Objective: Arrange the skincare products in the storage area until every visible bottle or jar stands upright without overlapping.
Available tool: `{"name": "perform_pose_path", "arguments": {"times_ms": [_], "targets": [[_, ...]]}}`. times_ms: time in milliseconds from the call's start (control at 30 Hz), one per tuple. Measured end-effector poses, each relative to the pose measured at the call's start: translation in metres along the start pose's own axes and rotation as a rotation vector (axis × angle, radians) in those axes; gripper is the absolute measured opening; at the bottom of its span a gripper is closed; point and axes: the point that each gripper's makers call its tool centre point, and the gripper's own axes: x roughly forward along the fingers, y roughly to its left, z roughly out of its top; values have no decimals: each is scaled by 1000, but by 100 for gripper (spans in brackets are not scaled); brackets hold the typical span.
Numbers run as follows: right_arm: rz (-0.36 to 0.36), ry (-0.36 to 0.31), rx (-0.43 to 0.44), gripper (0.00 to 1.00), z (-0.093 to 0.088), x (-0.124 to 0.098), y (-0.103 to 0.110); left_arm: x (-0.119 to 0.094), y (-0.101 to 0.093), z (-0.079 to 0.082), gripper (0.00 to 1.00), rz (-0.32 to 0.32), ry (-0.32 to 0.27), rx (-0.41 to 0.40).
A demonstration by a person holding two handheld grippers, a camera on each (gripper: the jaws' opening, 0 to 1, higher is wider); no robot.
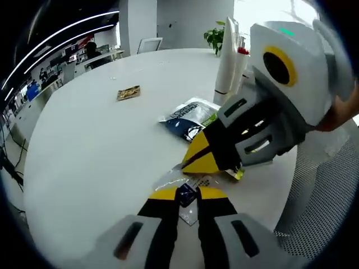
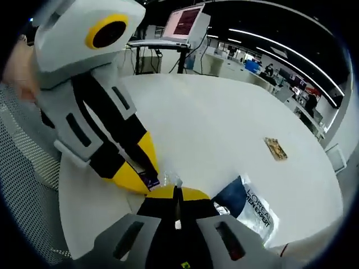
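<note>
left tongs (image 1: pixel 188 194) pinch a clear sachet (image 1: pixel 188 196) on the white table (image 1: pixel 95 151), right tongs (image 1: pixel 188 162) touching it

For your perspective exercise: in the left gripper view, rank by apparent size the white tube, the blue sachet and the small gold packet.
1. White tube
2. Blue sachet, close to the tube in apparent size, so unsure
3. Small gold packet, though farther from the camera

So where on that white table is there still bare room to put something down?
Wide bare tabletop lies beyond the small gold packet. It is crowded where both grippers, left and right, meet over a clear sachet, beside the dark pouch and white tube.
</note>
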Motion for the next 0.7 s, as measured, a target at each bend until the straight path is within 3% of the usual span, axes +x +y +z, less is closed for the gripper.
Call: {"name": "perform_pose_path", "arguments": {"times_ms": [133, 200, 267, 400, 700], "targets": [[-50, -18, -56, 9, 3, -6, -12, 2, 0, 1, 15, 3, -11, 24], [-31, -45, -38, 8, 7, -13, -11, 2, 1, 1, 15, 5, -13, 19], [-52, -37, -82, 8, 7, -21, -15, 4, 2, 1, 15, 6, -13, 25], [-99, -79, -48, 24, 5, -39, -21, 5, 2, 1, 15, 8, -11, 23], [-109, -115, 16, 43, -12, -79, -5, 6, 3, 1, 16, 19, -5, -13]]}}
